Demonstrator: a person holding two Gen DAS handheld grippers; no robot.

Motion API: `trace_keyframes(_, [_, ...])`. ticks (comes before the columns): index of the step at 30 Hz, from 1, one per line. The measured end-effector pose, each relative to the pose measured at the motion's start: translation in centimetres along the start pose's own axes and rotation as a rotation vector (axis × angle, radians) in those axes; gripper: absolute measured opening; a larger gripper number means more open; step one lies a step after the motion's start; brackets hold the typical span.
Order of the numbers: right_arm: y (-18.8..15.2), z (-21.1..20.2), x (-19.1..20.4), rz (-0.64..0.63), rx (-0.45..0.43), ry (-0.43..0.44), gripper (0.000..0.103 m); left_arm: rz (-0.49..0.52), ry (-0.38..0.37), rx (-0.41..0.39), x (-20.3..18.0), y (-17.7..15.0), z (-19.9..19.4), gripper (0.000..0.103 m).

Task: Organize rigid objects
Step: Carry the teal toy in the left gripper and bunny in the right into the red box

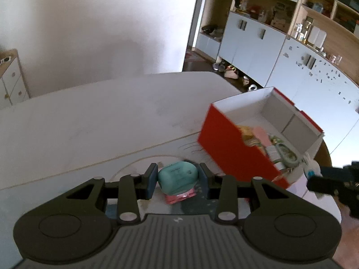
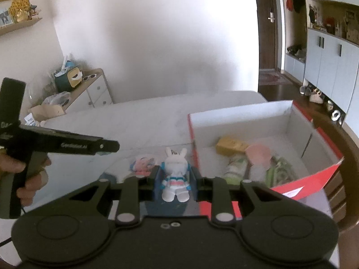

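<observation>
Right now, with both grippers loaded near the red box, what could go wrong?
1. The teal case is rounded; it could slip from the left hand-held gripper.
2. The rabbit figure sits close to the red box wall and could clip it.
3. The box is already partly filled, so drops may land on those items.

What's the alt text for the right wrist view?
The right gripper is shut on a white rabbit figurine, held upright between its fingers above a white table. To its right stands an open red box already holding several items; at the left edge a hand holds the left gripper.
</observation>
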State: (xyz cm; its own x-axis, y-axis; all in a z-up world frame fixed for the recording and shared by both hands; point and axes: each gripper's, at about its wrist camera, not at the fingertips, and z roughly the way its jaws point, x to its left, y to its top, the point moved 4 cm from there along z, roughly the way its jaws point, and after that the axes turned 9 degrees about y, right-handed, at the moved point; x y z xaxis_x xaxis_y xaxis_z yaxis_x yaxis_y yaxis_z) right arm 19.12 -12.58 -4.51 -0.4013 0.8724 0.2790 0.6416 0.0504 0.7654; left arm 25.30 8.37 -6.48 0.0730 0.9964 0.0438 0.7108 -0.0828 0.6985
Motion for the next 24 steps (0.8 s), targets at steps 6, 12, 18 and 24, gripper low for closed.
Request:
trace_keyframes(6, [0.9,-1.2,-3.3,-0.011,-0.017,-0.005,0.026,0.036,-0.005,-0.018,-4.1,1.2,-0.6,0.038])
trace_keyframes(12, [1.8,-2.1,-7.1,-0.017,-0.031,-0.017,0.026,0.066,-0.015,-0.023,-8.7,2.3,-0.3,0.038])
trace_keyframes(18, [2.3,-2.5,-10.3,-0.028,-0.041,-0.04,0.026,0.101,-0.026,-0.021,-13.0,3.2,0.6,0.038])
trace_keyframes(24, [2.5,-2.3,-13.1,-0.025,-0.038,-0.055,0.026,0.149,-0.034,-0.015,-17.2,4.4,2.3,0.038])
